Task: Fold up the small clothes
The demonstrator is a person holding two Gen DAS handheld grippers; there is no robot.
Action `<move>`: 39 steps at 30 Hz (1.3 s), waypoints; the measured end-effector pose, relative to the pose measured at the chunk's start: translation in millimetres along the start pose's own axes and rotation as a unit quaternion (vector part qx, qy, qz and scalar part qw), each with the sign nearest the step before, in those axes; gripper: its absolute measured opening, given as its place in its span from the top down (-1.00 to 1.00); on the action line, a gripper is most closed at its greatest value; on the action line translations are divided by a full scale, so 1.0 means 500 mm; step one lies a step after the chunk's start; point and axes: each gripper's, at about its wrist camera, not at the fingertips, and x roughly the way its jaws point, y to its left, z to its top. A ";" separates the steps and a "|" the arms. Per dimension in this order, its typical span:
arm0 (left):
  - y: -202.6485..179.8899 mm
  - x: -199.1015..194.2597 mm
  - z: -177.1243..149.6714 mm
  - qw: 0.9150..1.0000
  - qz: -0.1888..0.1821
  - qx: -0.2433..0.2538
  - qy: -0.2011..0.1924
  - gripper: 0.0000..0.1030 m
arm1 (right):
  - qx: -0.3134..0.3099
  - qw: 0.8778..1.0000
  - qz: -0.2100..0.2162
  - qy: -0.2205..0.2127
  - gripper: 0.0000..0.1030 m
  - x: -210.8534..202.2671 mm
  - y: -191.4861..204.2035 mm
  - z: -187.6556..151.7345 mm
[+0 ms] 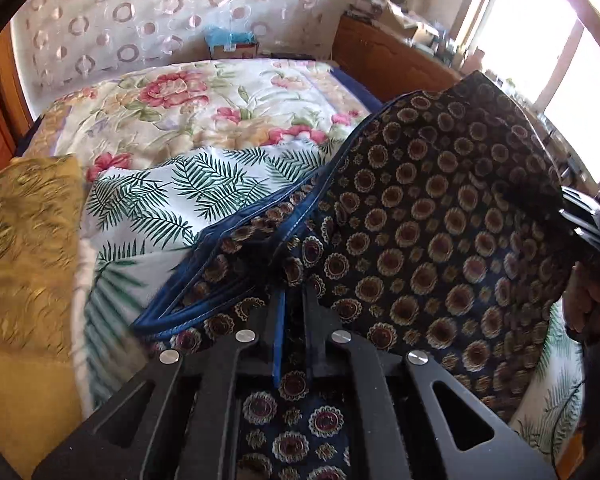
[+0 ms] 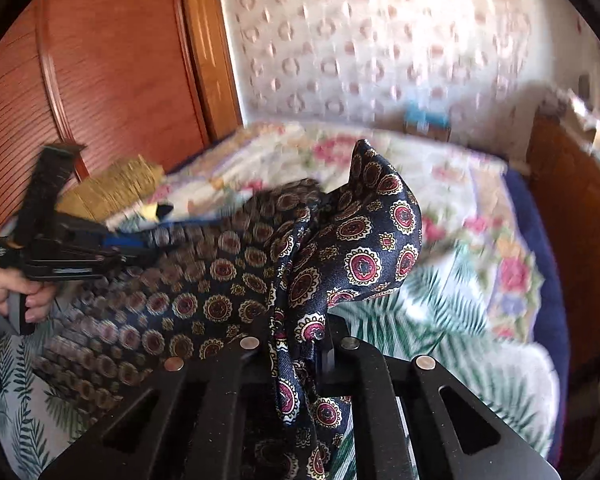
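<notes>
A dark navy garment [image 1: 440, 216] with round gold-and-maroon medallions and a blue-piped edge hangs spread in the air above the bed. My left gripper [image 1: 294, 300] is shut on its blue-trimmed edge. My right gripper [image 2: 300, 344] is shut on another bunched corner of the same garment [image 2: 364, 240], which folds over the fingers. The left gripper also shows in the right wrist view [image 2: 60, 252], held by a hand at the left. The right gripper shows at the right edge of the left wrist view [image 1: 580, 216].
Below lies a white palm-leaf sheet [image 1: 172, 196] on a floral quilt [image 1: 204, 112]. A mustard-yellow cloth [image 1: 24, 240] lies at the left. A wooden wardrobe [image 2: 100, 60], a wooden headboard [image 1: 384, 56] and a bright window [image 1: 540, 32] surround the bed.
</notes>
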 end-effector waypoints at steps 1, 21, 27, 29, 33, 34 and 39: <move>0.002 -0.016 -0.009 1.000 0.011 0.000 -0.007 0.80 | -0.011 1.000 -0.005 0.002 0.83 -0.006 0.007 0.002; -0.034 -0.019 -0.094 0.993 -0.060 -0.100 -0.009 0.36 | -0.018 0.999 -0.045 -0.002 0.83 -0.020 0.022 -0.003; -0.052 -0.067 -0.073 0.991 -0.075 -0.097 -0.053 0.86 | -0.061 0.996 -0.044 -0.053 0.84 -0.080 0.081 0.047; -0.050 -0.125 -0.064 0.989 -0.075 -0.094 -0.085 0.86 | -0.078 0.993 -0.045 -0.070 0.84 -0.105 0.106 0.073; -0.029 -0.249 -0.056 0.984 -0.054 -0.083 -0.145 0.86 | -0.117 0.987 -0.025 -0.103 0.84 -0.150 0.171 0.141; -0.021 -0.279 -0.059 0.983 -0.047 -0.080 -0.159 0.86 | -0.126 0.986 -0.019 -0.111 0.84 -0.156 0.189 0.158; 0.046 -0.428 -0.108 0.971 0.019 -0.092 -0.218 0.86 | -0.184 0.972 0.035 -0.141 0.84 -0.140 0.310 0.253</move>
